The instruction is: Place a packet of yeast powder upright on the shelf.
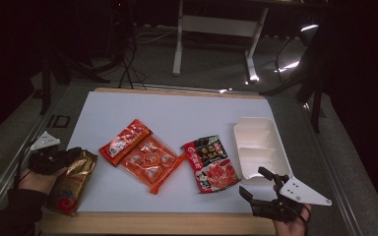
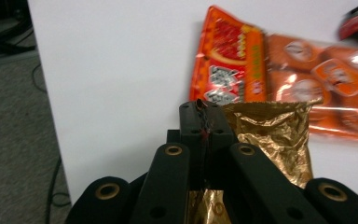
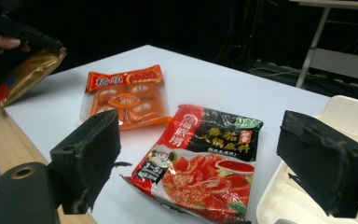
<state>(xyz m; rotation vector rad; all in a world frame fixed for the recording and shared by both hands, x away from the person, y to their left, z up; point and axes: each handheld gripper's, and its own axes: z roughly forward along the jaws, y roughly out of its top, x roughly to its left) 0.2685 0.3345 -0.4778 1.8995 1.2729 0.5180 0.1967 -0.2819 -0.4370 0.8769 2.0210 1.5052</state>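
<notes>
At the table's left edge my left gripper (image 1: 61,158) is shut on the top edge of a gold foil bag (image 1: 74,184). In the left gripper view the jaws are pressed together (image 2: 204,122) on the crinkled gold foil bag (image 2: 279,135). In the right gripper view the gold bag (image 3: 25,77) hangs tilted from that gripper (image 3: 25,33). My right gripper (image 1: 252,180) stands open near the front right edge, with nothing between its fingers. Its jaws (image 3: 209,158) frame a red and black sauce packet (image 3: 205,158) lying flat beyond them.
On the white mat (image 1: 177,113) lie a long orange packet (image 1: 125,141), a clear orange pack of small pieces (image 1: 150,162) and the red sauce packet (image 1: 210,164). A white two-compartment tray (image 1: 261,147) sits at the right. Table legs and cables stand beyond the far edge.
</notes>
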